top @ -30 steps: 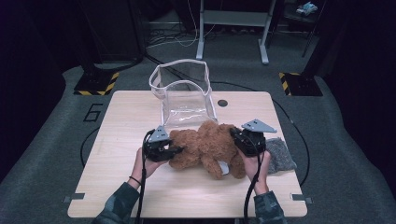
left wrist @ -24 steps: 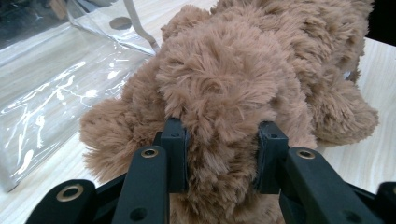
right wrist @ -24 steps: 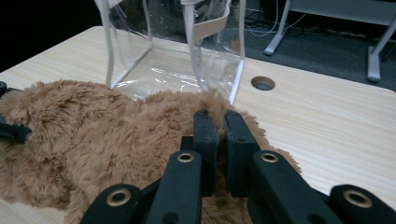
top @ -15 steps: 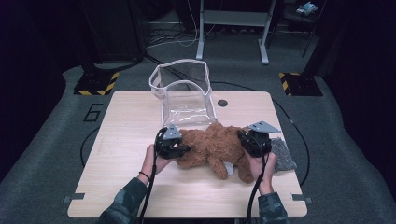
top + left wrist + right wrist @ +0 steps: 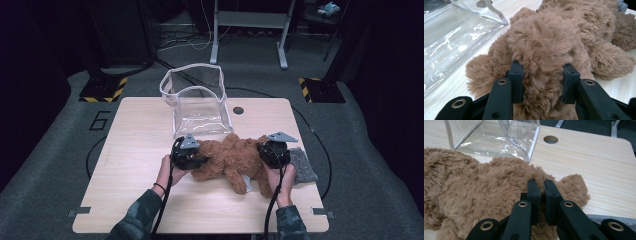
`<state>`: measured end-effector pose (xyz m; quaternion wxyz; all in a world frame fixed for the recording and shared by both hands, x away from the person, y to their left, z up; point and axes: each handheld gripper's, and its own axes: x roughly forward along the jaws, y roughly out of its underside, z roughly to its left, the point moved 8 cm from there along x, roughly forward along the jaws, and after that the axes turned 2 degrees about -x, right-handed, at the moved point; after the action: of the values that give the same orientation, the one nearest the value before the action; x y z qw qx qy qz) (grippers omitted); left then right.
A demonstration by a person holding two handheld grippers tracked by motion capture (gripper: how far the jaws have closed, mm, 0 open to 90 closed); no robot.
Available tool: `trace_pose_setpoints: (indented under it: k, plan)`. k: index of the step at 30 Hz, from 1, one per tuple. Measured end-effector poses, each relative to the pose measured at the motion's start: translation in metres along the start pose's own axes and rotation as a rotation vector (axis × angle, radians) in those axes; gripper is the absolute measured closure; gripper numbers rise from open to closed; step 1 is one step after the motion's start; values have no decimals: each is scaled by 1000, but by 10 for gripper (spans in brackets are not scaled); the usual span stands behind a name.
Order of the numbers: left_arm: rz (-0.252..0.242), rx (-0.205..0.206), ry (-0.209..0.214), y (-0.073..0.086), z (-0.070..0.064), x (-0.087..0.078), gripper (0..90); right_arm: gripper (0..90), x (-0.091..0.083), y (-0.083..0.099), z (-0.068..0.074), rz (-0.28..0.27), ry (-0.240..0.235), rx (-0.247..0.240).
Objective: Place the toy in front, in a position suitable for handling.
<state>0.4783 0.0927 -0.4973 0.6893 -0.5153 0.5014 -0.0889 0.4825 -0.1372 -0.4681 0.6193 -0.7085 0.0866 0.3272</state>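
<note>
The wooden table (image 5: 135, 150) is seen with the clear bag (image 5: 197, 100) standing open at its far side and the brown plush bear (image 5: 232, 160) lying just in front of it. Since the earlier frames the bear has barely shifted, while the left gripper (image 5: 541, 72) has been closed inward, jaws part-open around a thick limb. The right gripper (image 5: 539, 185) is pinched nearly shut on fur. A two-ended lift towards the bag seems prepared.

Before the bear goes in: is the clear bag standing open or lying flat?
Standing open. The clear bag sits upright on the table, its white-edged mouth spread wide, nothing visible inside; the bear lies outside it.
</note>
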Motion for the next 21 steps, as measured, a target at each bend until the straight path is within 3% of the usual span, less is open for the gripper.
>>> trace_pose_setpoints:
  k: [2, 8, 9, 10, 11, 12, 13, 14, 16, 19, 20, 21]
  plan:
    - [4, 7, -5, 0, 0, 1, 605, 847, 4, 4, -3, 11, -6, 12]
    - [1, -21, -3, 0, 2, 2, 573, 820, 9, 8, -4, 23, -12, 23]
    - [-1, -25, -6, 0, 2, 2, 519, 732, 6, 7, -5, 19, -25, 44]
    - [-3, -33, -6, -1, 2, 1, 519, 732, 6, 7, -5, 19, -25, 44]
    - [-16, -46, 1, -1, 2, 1, 495, 670, 3, 6, -4, 5, -42, 61]
    - [-18, -58, -3, -2, 2, -1, 412, 520, -7, 4, -6, -16, -47, 70]
    - [-23, -64, -7, -2, 2, -1, 412, 520, -7, 4, -6, -16, -47, 70]
    - [-34, -77, -1, -3, 2, -4, 334, 368, -18, 4, -9, -38, -41, 72]
    - [-40, -79, -7, -3, 2, -6, 309, 330, -21, 5, -11, -42, -40, 72]
    - [-58, -82, -27, -5, 5, -12, 199, 175, -36, 14, -21, -52, -34, 75]
    - [-62, -88, -27, -5, 6, -15, 160, 145, -42, 25, -27, -43, -21, 65]
    - [-65, -93, -35, -5, 7, -17, 160, 145, -42, 25, -27, -43, -21, 65]
